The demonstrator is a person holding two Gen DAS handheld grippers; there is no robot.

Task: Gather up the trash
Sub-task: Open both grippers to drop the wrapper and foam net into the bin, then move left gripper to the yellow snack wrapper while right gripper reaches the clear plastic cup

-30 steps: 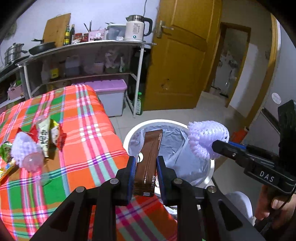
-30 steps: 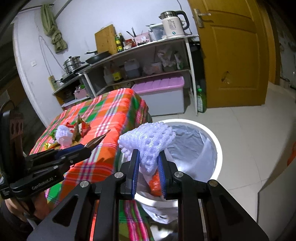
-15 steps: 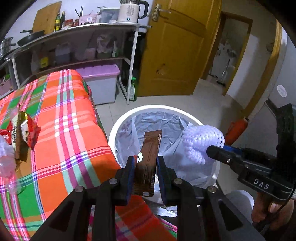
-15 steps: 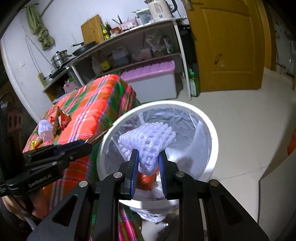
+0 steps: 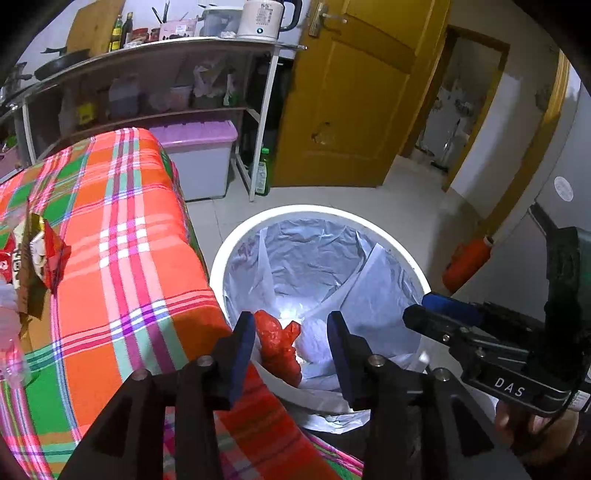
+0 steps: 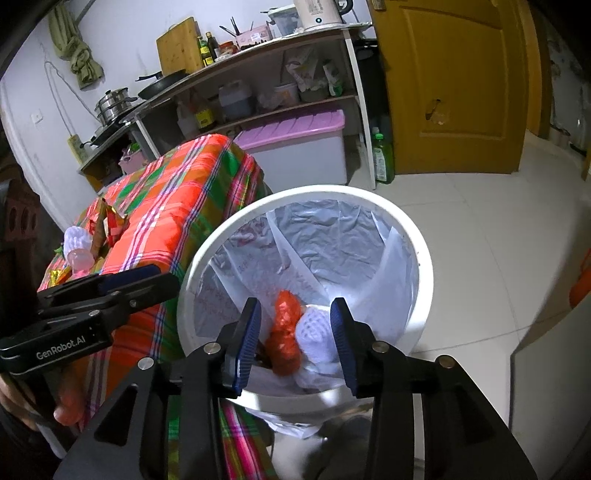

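You are in a home kitchen. At twelve o'clock an open shelf (image 6: 258, 48) carries an electric kettle (image 5: 258, 18), a cutting board (image 6: 179, 46), bottles (image 6: 207, 46) and a frying pan (image 6: 162, 79). A wooden door (image 5: 351, 92) stands at one o'clock, a plaid-covered table (image 5: 122, 240) at nine.

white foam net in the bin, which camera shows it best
The right wrist view: the white foam net lies in the bin beside the red bag, its mesh clear between the open right tool. The left wrist view shows it as a pale blur, washed out by glare.
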